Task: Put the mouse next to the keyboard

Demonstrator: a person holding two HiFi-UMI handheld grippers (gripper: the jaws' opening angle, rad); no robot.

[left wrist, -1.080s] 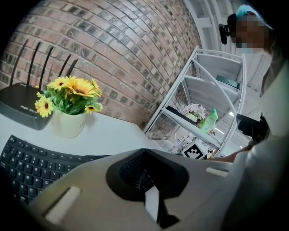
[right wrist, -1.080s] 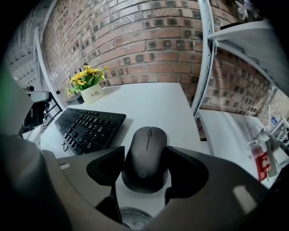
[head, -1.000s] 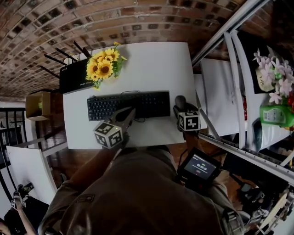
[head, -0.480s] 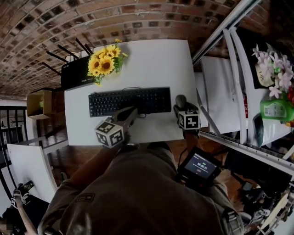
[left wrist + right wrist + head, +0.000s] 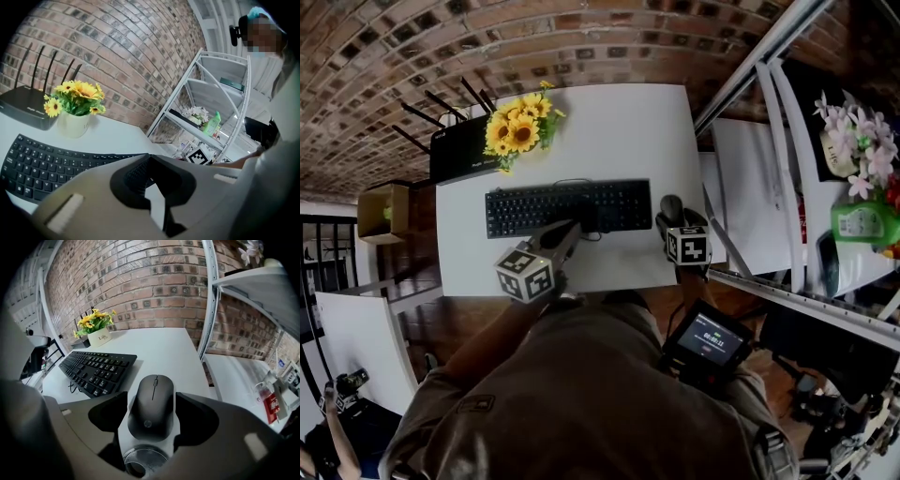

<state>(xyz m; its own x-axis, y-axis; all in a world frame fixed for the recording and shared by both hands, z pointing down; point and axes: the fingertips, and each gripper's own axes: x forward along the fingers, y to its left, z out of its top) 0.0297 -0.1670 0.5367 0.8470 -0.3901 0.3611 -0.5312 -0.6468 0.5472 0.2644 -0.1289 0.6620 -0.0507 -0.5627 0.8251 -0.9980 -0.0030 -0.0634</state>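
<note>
Black and matte, the mouse point(image 5: 151, 414) lies flat on the white desk point(image 5: 609, 122), just beside the right end of the black keyboard point(image 5: 567, 207) and roughly in line with it, with a narrow strip of bare desk between the two. It sits between the two jaws of the right gripper point(image 5: 152, 394), its scroll wheel pointing away toward the brick wall point(image 5: 154, 282). The jaws have just been opening, and a thin gap shows on each side of the mouse, so the right gripper is released and no pad presses on it.

The left gripper point(image 5: 574, 226) hangs over the near edge of the desk, in front of the middle of the keyboard. In the left gripper view its tips meet, clenched with nothing caught between them; only desk surface shows through the slot behind the tips.

At the back left corner of the desk a pot of yellow sunflowers point(image 5: 517, 131) stands just beside a black router point(image 5: 461, 152) with its antennas up. To the right of the desk is a white metal shelf rack point(image 5: 787, 187) that carries a green bottle point(image 5: 865, 225) and pale flowers point(image 5: 853, 145). A cardboard box point(image 5: 379, 212) sits on the floor to the left of the desk. A small lit screen point(image 5: 706, 342) hangs at the person's right side, below the right gripper's marker cube point(image 5: 687, 246).
</note>
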